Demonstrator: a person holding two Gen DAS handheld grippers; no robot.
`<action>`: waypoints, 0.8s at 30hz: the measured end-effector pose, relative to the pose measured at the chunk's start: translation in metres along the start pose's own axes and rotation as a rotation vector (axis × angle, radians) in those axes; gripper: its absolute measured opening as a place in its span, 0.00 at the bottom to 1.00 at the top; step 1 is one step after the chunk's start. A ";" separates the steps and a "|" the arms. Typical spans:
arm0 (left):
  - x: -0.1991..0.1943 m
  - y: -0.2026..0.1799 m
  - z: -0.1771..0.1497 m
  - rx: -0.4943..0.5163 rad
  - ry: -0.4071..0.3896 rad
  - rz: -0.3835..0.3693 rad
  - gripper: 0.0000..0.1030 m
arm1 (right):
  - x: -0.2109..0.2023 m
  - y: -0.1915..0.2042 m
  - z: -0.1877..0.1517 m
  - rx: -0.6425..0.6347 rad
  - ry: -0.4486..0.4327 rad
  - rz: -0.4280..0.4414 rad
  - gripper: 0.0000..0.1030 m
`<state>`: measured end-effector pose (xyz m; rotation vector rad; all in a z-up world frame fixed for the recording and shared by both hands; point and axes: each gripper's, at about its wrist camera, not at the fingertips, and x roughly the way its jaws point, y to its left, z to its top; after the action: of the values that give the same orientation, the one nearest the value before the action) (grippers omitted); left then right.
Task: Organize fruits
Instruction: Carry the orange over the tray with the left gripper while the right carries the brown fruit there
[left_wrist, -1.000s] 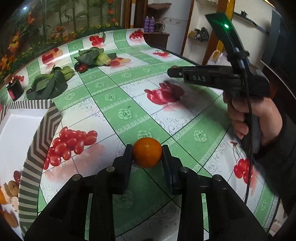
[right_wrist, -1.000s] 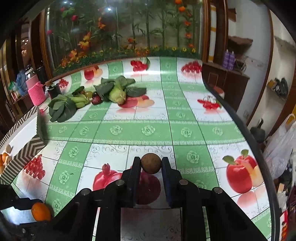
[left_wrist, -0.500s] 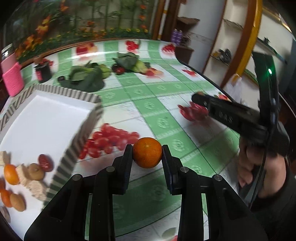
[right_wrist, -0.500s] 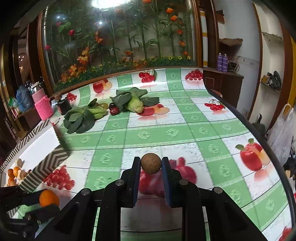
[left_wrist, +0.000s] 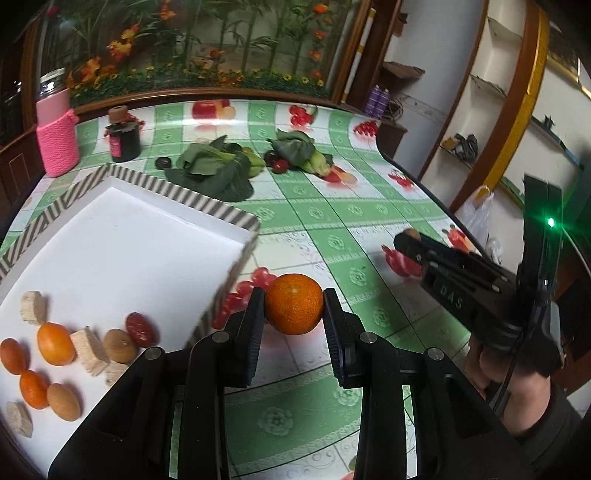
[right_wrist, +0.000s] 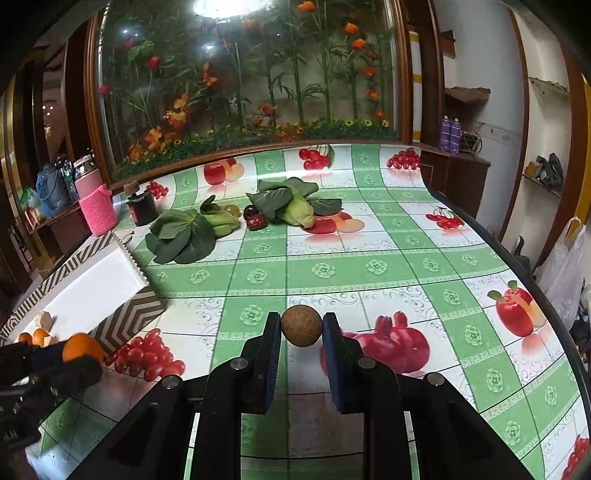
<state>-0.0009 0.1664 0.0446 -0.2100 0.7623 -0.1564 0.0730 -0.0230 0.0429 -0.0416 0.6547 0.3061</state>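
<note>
An orange (left_wrist: 294, 303) is clamped between the pads of the left gripper (left_wrist: 294, 306) and held above the table (left_wrist: 369, 206), just beside the near right corner of the zigzag-rimmed white tray (left_wrist: 122, 258). A small brown round fruit (right_wrist: 301, 325) is gripped by the right gripper (right_wrist: 301, 328) over the green-checked cloth near the table's near edge. Small oranges, brown fruits, a red date and pale cubes are gathered in the tray's near left corner. Leafy greens (right_wrist: 181, 236) are seen toward the far edge.
</note>
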 end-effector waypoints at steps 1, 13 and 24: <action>-0.002 0.003 0.000 -0.009 -0.004 0.004 0.29 | 0.000 0.002 0.000 -0.002 -0.001 0.002 0.21; -0.017 0.037 0.003 -0.097 -0.028 0.048 0.29 | -0.003 0.043 -0.002 -0.047 -0.029 0.043 0.21; -0.028 0.062 0.000 -0.144 -0.029 0.080 0.29 | -0.001 0.070 -0.001 -0.072 -0.039 0.070 0.21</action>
<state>-0.0170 0.2320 0.0480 -0.3173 0.7528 -0.0223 0.0515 0.0438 0.0469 -0.0820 0.6075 0.3969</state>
